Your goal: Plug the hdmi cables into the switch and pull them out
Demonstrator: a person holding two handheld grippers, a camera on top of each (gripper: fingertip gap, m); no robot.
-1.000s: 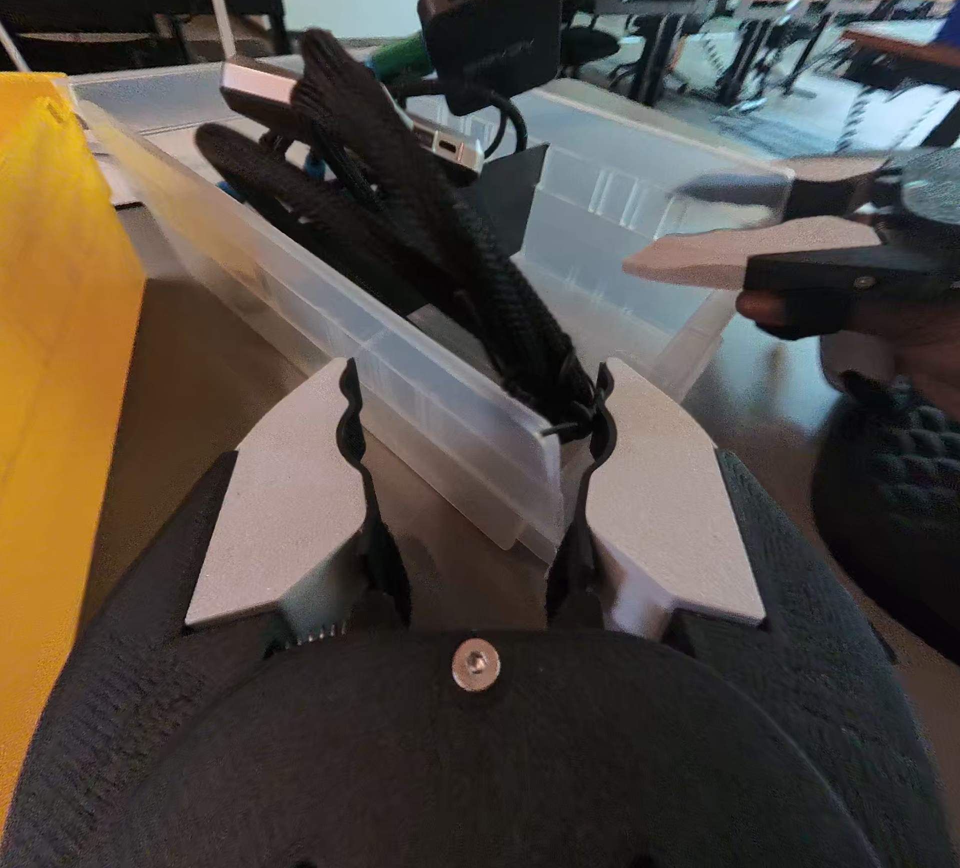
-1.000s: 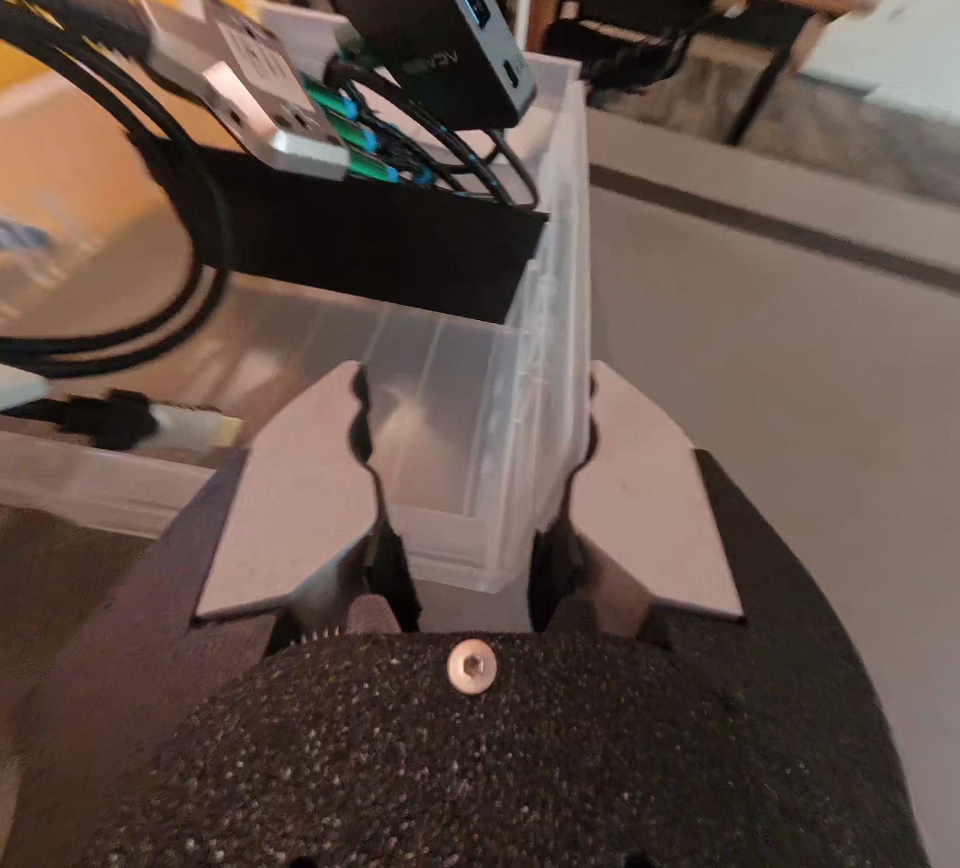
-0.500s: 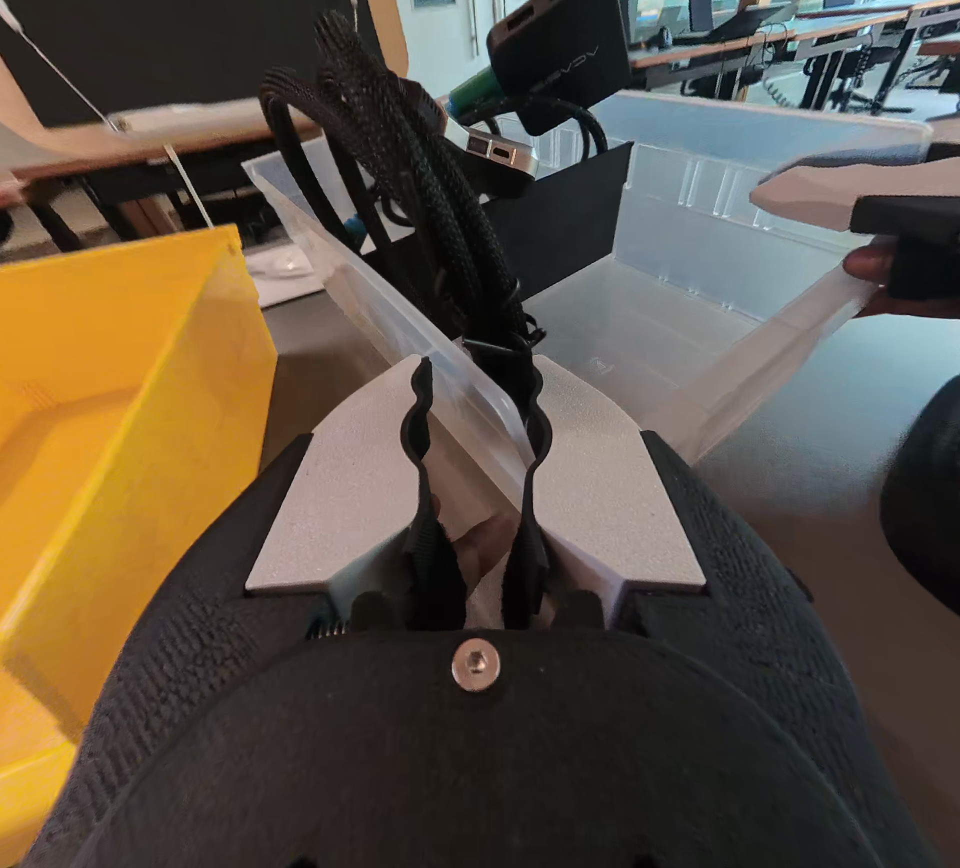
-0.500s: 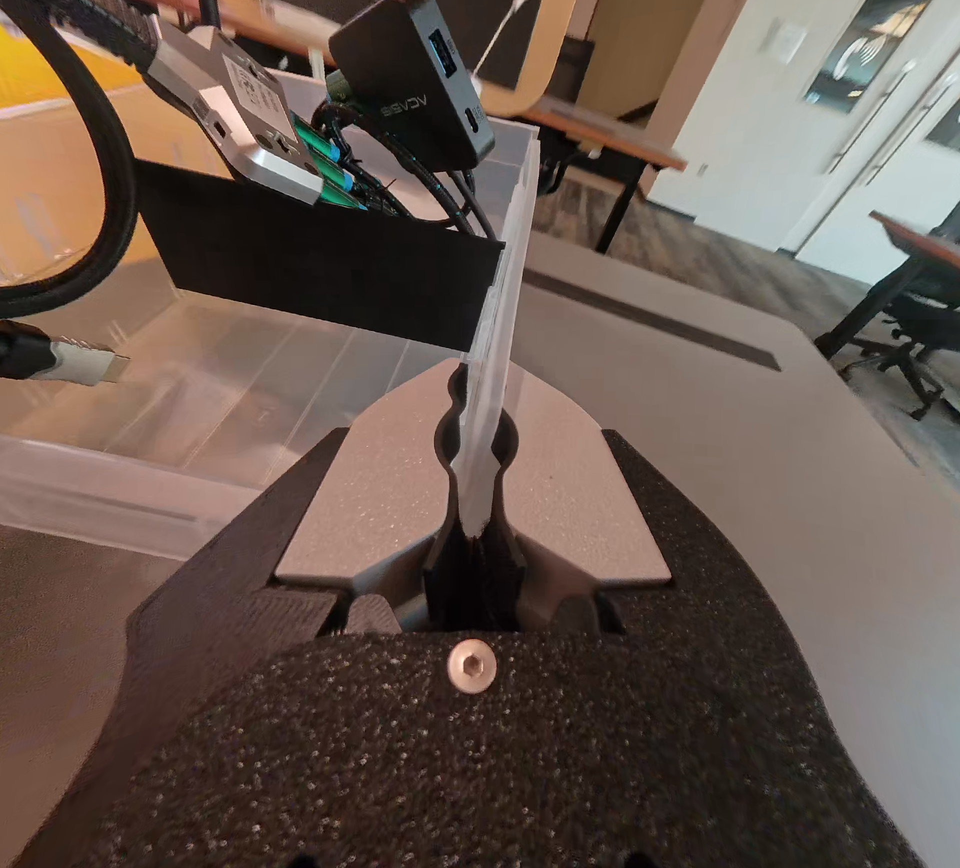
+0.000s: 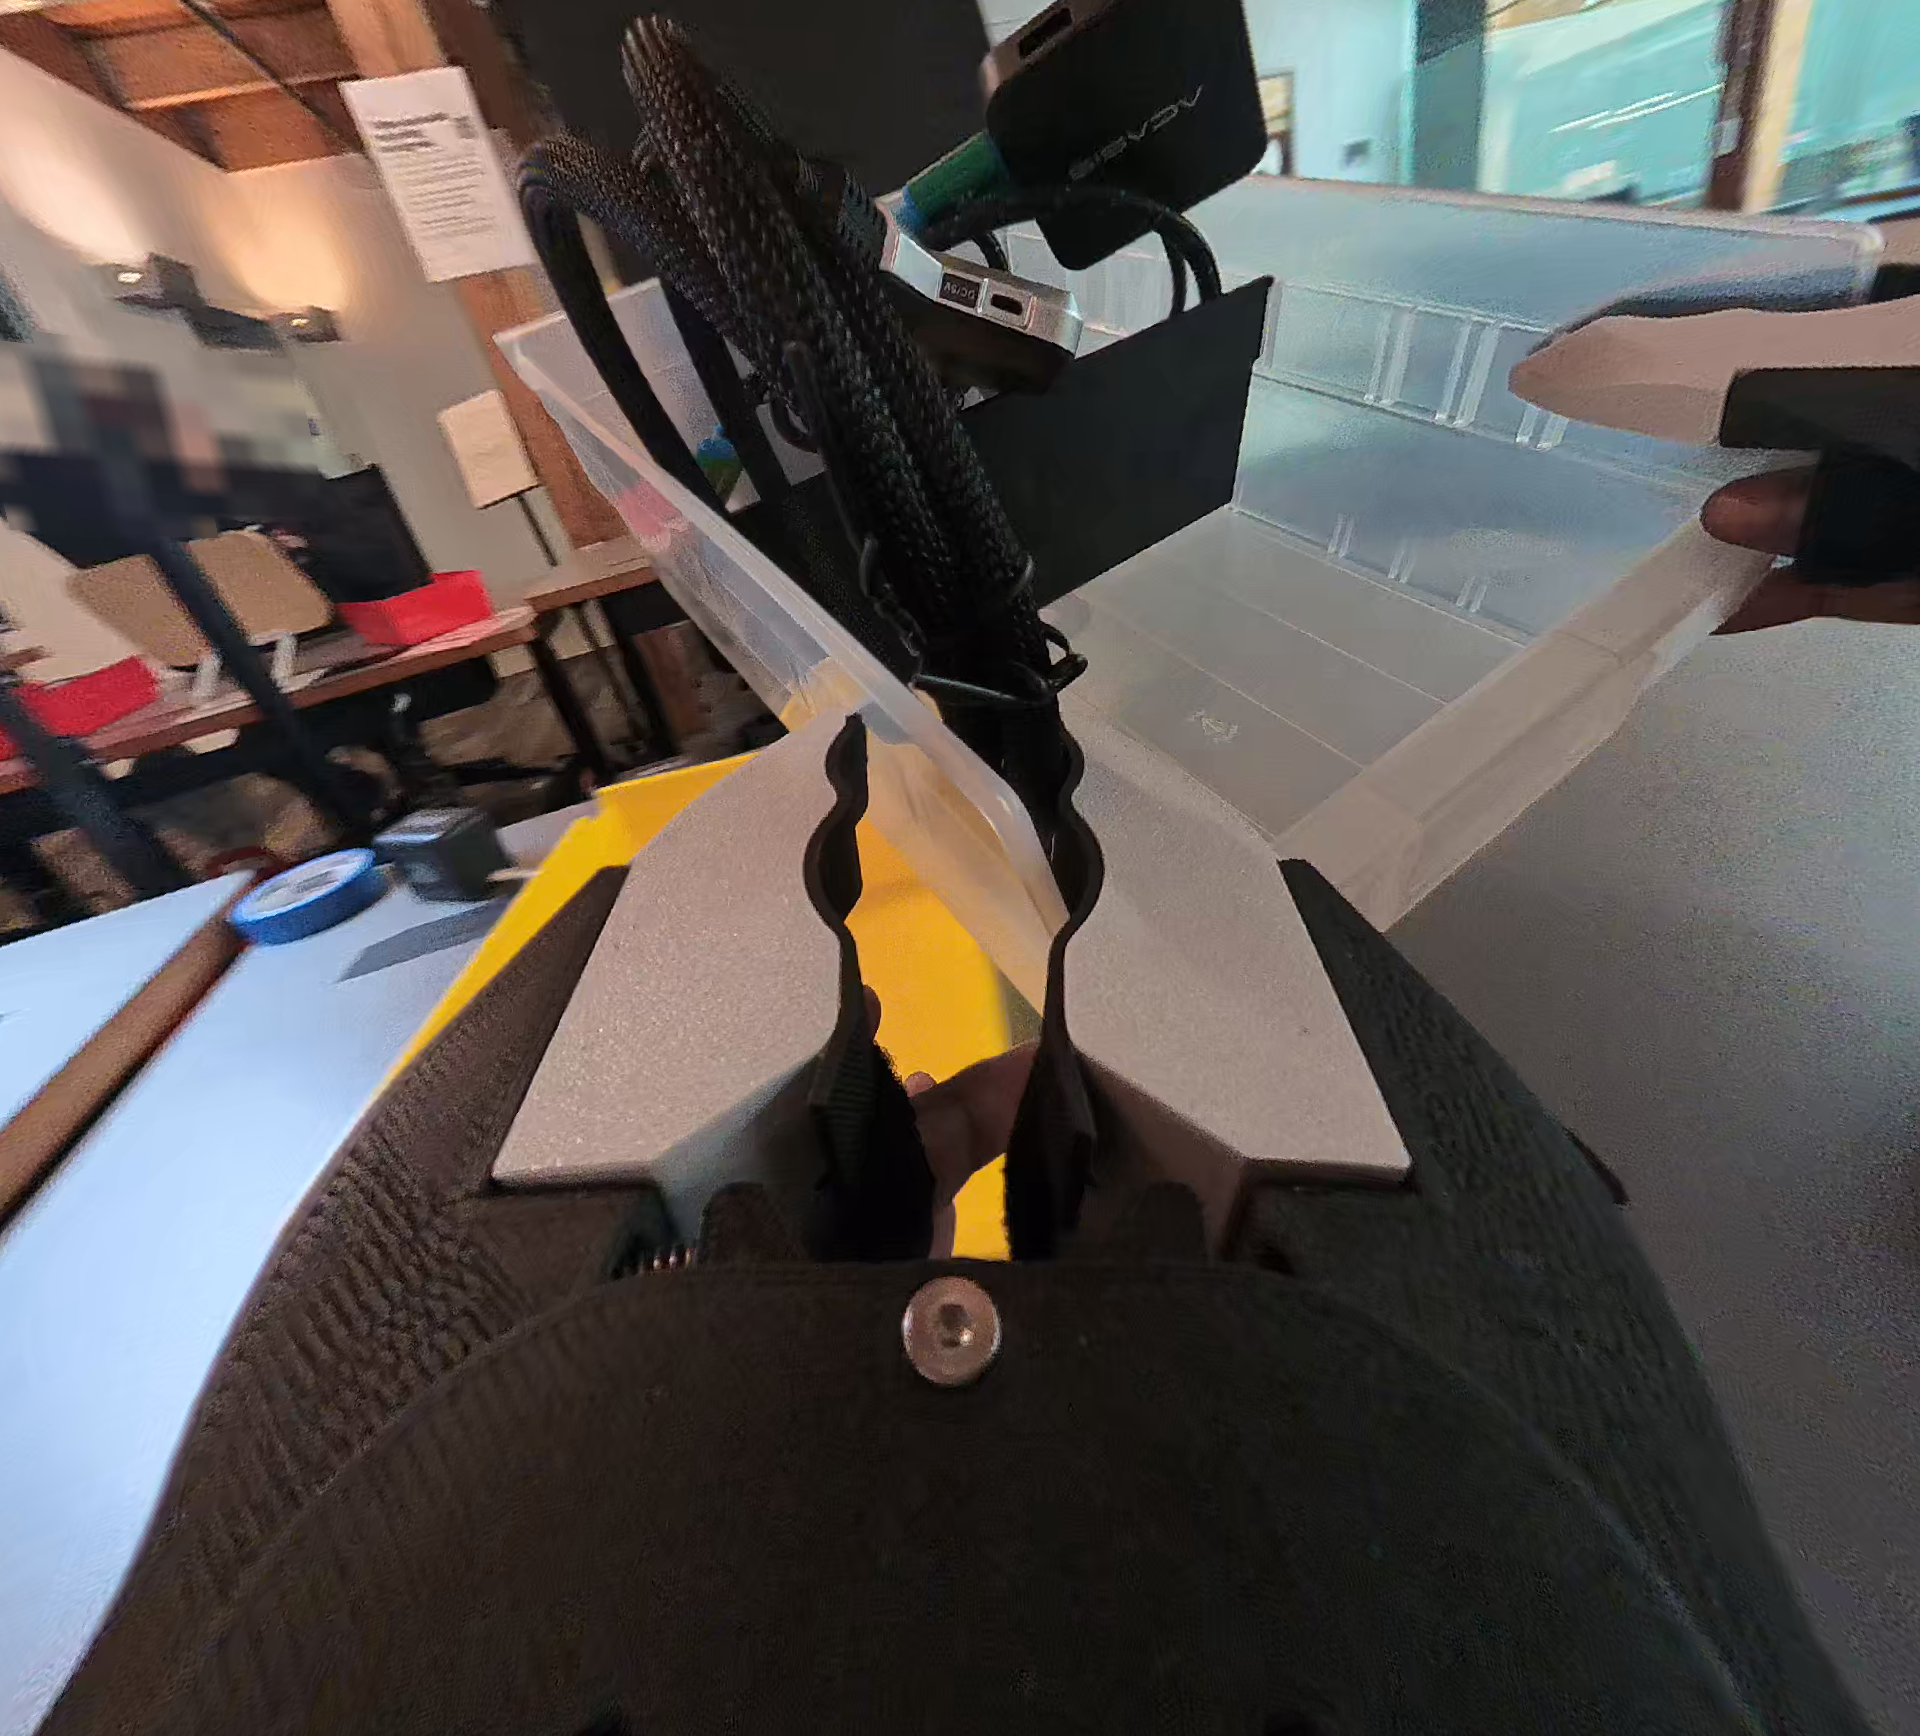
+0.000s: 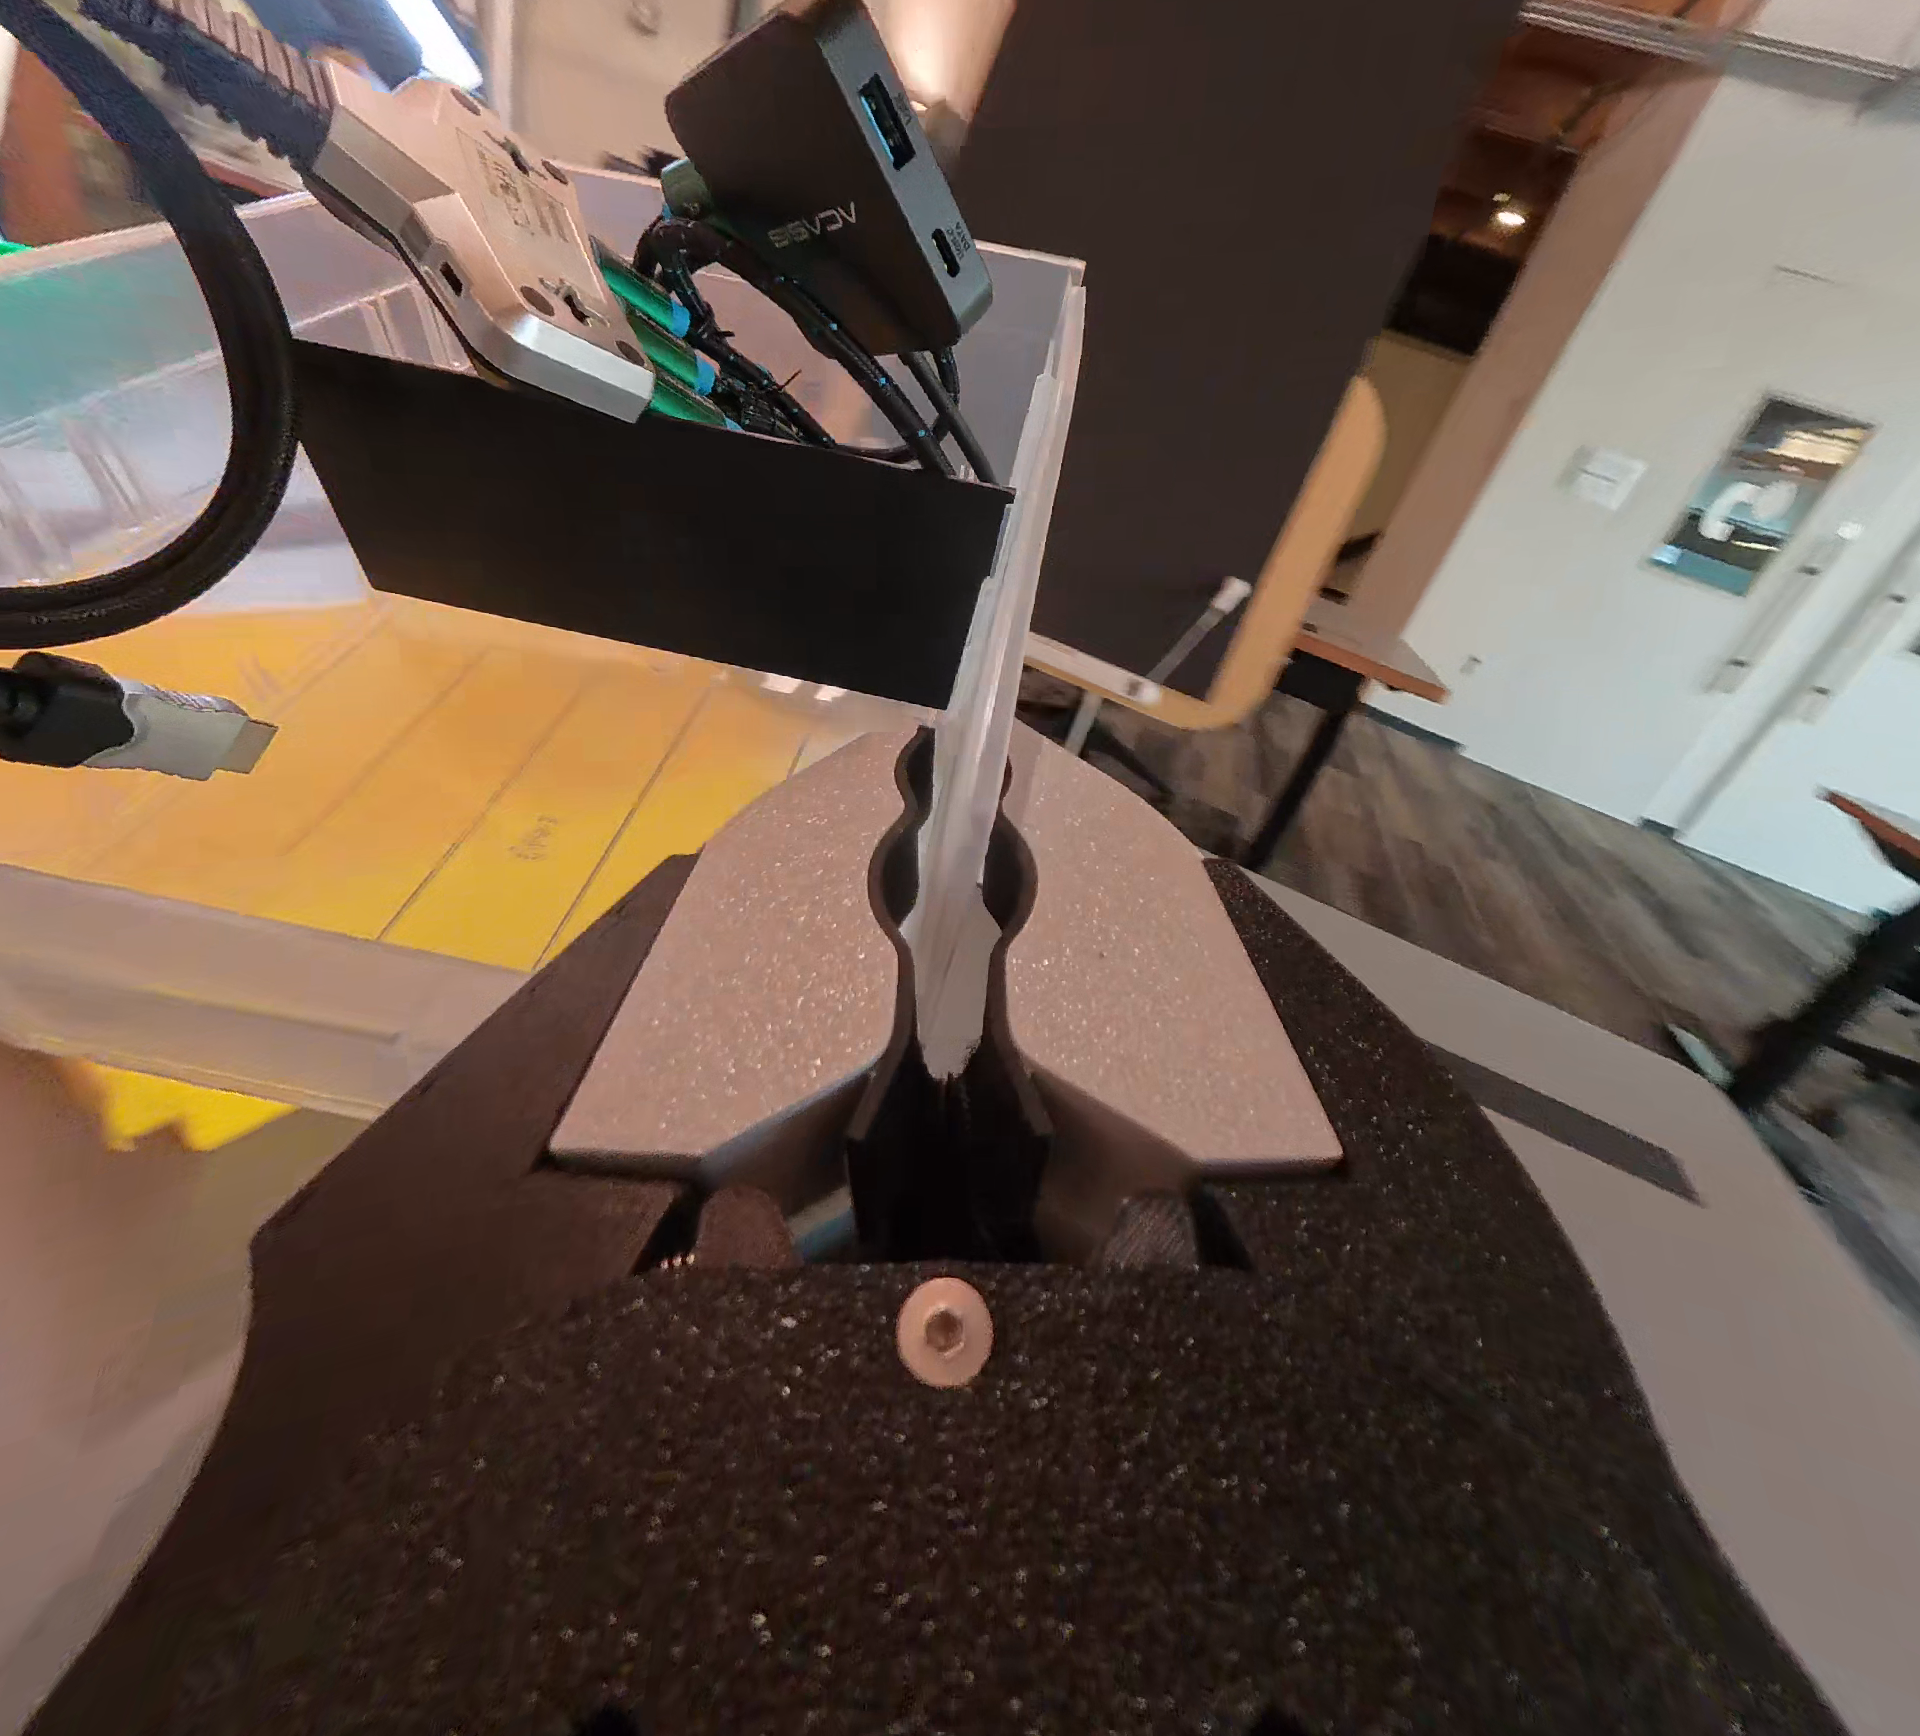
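- Both your grippers clamp the clear bin: left gripper on its left wall, right gripper on its right wall.
- Switch and hdmi cables sit beyond both, at the bin's far end.

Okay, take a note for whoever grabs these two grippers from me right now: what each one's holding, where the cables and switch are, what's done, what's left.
Left gripper: jaws shut on the clear bin, at its left wall.
Right gripper: jaws shut on the bin's right wall.
The bin hangs tilted between them, over the yellow bin.
Inside, behind a black divider: the silver switch with green-ended plugs in it, a black hub, and braided HDMI cables; one loose plug dangles.
Done: bin picked up.
Left: set it down, then the plugging and unplugging.
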